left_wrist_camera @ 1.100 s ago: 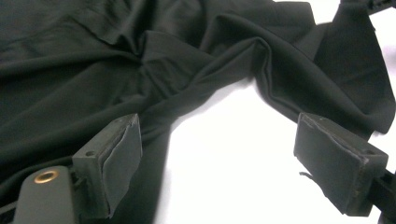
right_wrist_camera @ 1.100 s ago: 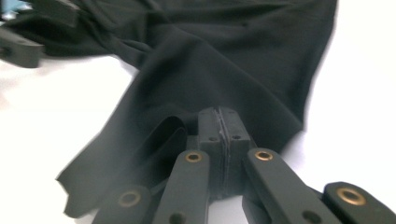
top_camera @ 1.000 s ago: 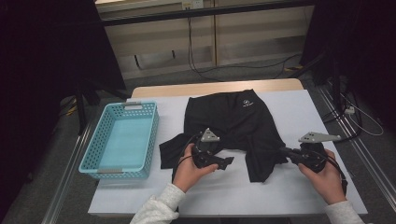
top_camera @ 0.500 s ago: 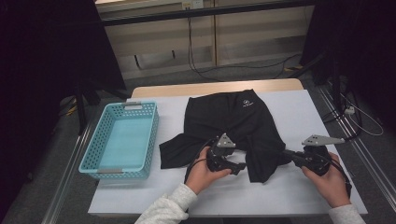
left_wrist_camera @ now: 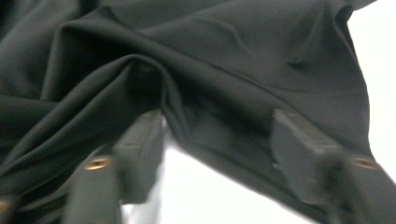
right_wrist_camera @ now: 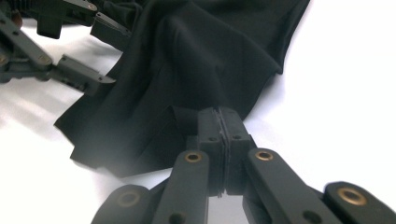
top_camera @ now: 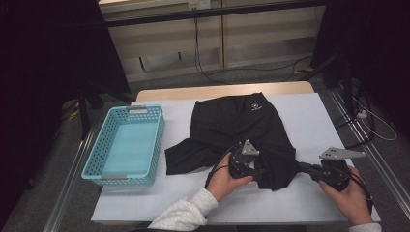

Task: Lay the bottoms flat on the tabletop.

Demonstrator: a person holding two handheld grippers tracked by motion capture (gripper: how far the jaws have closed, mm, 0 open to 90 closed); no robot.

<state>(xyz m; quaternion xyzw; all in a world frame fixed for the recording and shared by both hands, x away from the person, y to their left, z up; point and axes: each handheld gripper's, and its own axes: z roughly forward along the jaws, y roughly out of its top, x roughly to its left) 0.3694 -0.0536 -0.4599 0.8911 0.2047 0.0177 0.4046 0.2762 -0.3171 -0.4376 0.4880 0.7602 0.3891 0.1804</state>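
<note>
Turquoise basket (top_camera: 126, 145) on white table (top_camera: 309, 121)

dim high view with dark surroundings; close views bright, near parts blurred.

Basket (top_camera: 126, 146) left of garment (top_camera: 241, 130)

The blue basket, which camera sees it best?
The high view: the blue basket sits whole at the table's left, beside the black shirt. The two gripper views look at shirt cloth and claws instead.
</note>
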